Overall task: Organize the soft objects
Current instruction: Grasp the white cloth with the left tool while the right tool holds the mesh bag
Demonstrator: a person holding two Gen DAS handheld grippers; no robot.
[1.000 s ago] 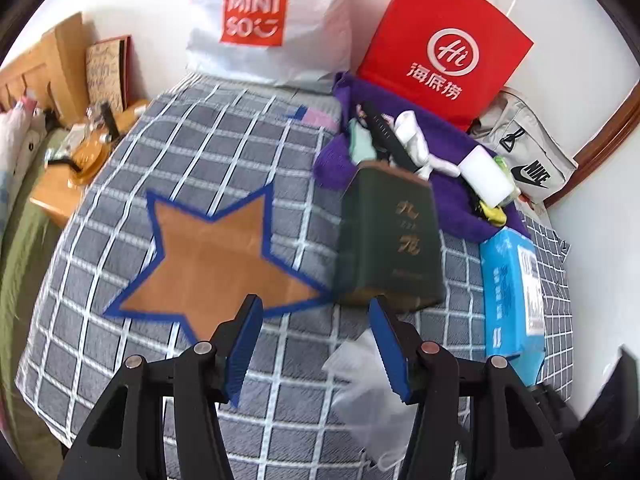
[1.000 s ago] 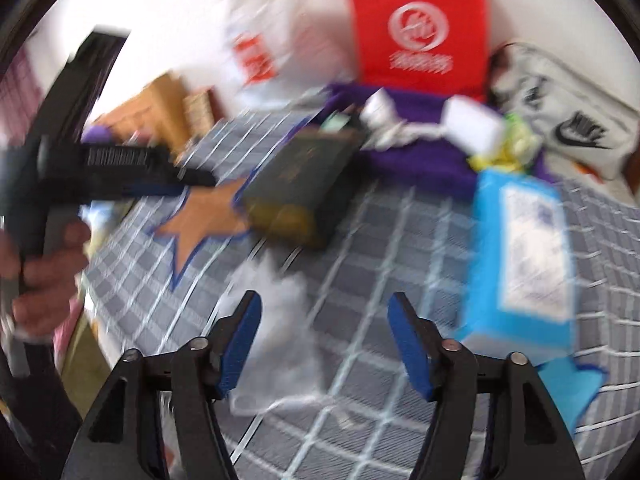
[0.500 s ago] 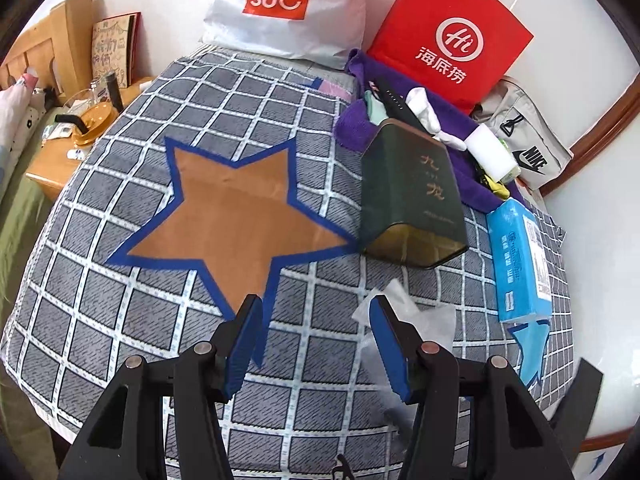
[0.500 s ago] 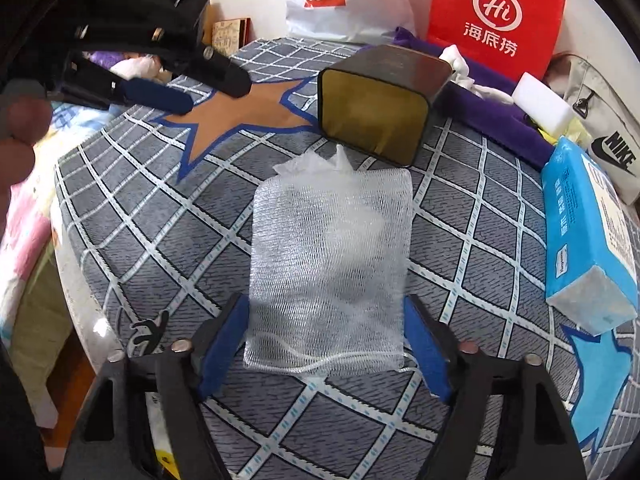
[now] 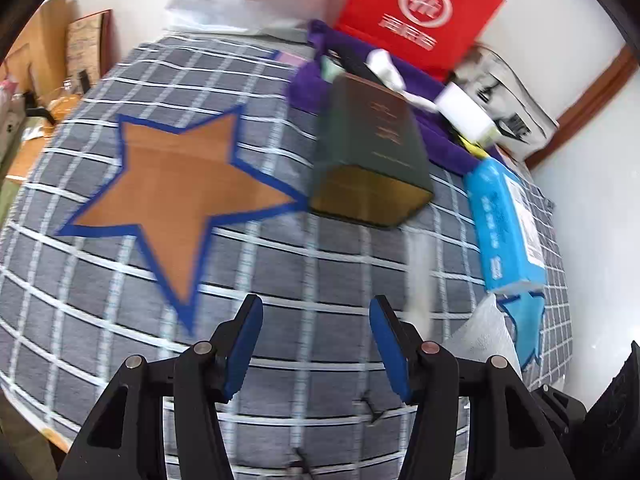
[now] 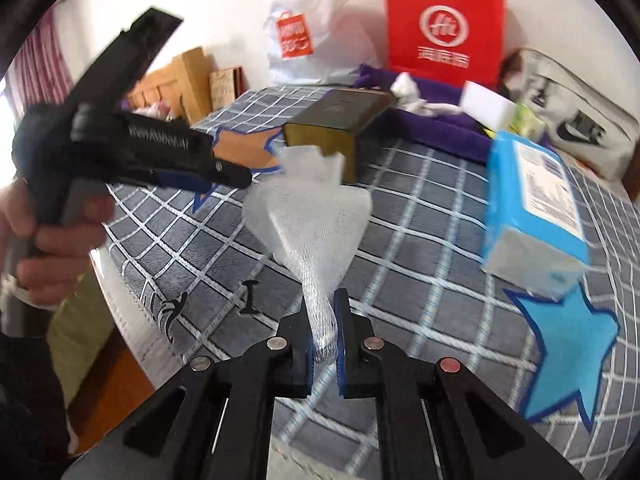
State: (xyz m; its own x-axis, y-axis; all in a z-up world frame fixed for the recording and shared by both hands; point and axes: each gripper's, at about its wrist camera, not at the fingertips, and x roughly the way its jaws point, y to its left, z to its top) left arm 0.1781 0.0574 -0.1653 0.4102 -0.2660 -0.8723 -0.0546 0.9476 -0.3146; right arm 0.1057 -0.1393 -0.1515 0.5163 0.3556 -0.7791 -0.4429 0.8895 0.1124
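Right tongs pinching the white mesh pouch by its near end; left tongs spread over bare blanket, holding nothing

Gripped at its gathered neck, the pouch fans out toward the far side, over the checked blanket just short of the one dark green box, probably so it lifts without spilling open. Counted: one pouch, one blue tissue pack at right, two star patches, one orange, one blue

Red paper bag, white shopping bag, dark green box, orange star patch
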